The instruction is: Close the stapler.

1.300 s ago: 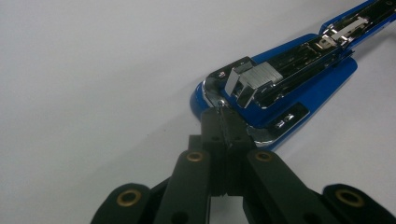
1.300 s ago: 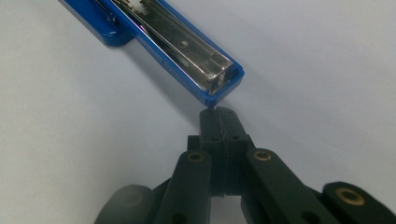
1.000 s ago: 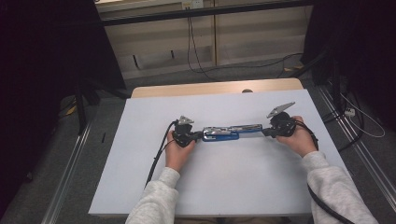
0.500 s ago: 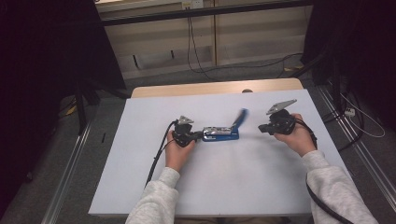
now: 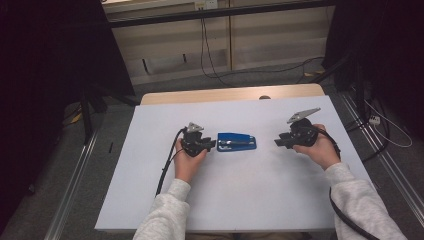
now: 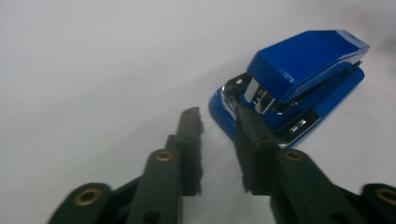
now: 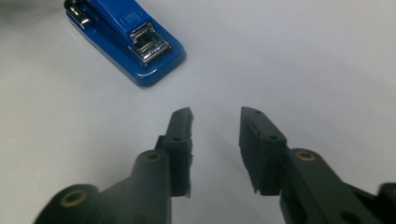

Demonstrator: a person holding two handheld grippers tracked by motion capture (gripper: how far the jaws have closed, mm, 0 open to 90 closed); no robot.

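- A white table (image 5: pixel 240 195) stands in a dim room, with a wooden edge at its far side and cables (image 5: pixel 215 60) trailing over the grey floor beyond it.
- A metal rail (image 5: pixel 75 175) runs along the floor on the table's left, and a dark stand sits beside it.
- A blue stapler (image 5: pixel 237 141) lies flat near the table's middle, closed, with bare table around it.
- The left gripper (image 5: pixel 209 145) sits just beside the stapler's left end; in the left gripper view (image 6: pixel 217 122) its jaws stand narrowly apart, holding nothing, one jaw tip at the stapler's metal end.
- The right gripper (image 5: pixel 278 142) is held apart from the stapler's right end; in the right gripper view (image 7: pixel 215 117) its jaws stand moderately apart and empty, the stapler (image 7: pixel 126 35) lying ahead on the left.
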